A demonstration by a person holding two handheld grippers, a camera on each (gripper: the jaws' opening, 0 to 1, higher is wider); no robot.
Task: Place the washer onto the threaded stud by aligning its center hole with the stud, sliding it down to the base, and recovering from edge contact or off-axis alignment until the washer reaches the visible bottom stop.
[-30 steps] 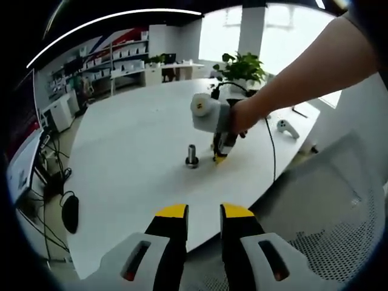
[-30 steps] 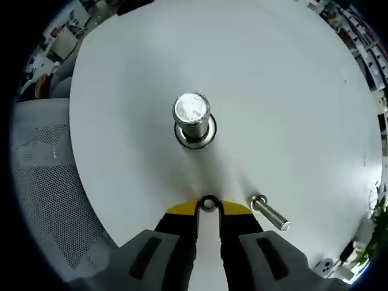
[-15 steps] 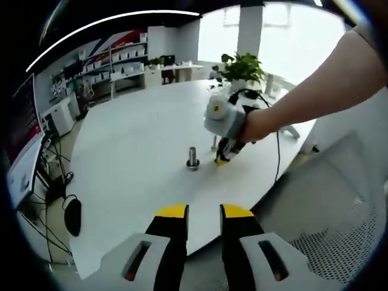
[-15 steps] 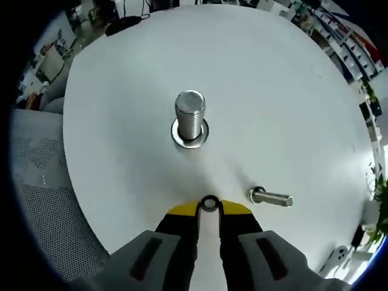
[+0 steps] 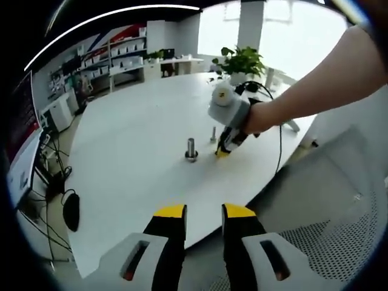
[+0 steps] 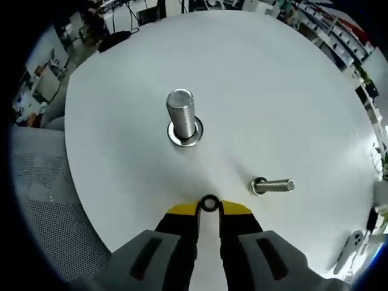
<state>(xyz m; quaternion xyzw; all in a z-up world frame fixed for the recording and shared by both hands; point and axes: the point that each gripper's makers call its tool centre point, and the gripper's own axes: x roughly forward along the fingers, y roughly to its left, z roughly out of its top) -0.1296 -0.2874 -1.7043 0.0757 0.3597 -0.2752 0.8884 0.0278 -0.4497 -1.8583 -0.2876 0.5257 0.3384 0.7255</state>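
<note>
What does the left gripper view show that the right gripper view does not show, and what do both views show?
Left gripper view alone: the person's forearm, a potted plant and shelves behind the table. Right gripper view alone: the washer pinched at the tips of the right hand-held gripper. Both share the white table, the upright threaded stud and a second smaller bolt.

Hidden and unclear parts

In the right gripper view the washer point(image 6: 209, 203) sits partly tucked between the right tool point(image 6: 209, 209) tips, its lower rim hidden. Ahead of the left tool point(image 5: 203, 212), the stud point(image 5: 191, 149) is too small to show threads.
</note>
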